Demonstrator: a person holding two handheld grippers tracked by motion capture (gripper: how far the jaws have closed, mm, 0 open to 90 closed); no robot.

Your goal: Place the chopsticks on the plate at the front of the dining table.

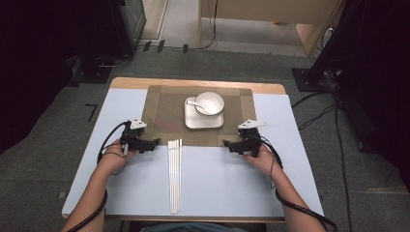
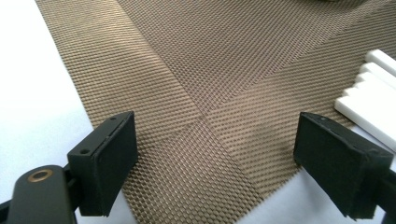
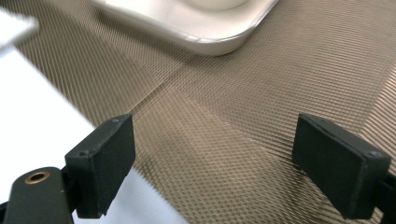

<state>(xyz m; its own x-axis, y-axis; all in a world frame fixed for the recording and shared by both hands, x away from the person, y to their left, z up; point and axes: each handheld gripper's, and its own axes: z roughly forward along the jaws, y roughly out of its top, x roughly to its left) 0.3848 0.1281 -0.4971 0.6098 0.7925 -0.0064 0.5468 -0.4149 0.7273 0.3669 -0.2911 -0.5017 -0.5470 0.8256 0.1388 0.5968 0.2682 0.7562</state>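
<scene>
The placemat (image 1: 164, 118) lay between both open, empty grippers (left (image 1: 153, 143), right (image 1: 227, 143)), seemingly poised to grasp its near corners next.

Both forearms are reaching in from the near edge, spread wide apart; the left tongs (image 1: 155, 142) are pointing inward with jaws standing apart and empty; the right tongs (image 1: 226, 143) are mirroring them, jaws parted, gripping nothing.
</scene>
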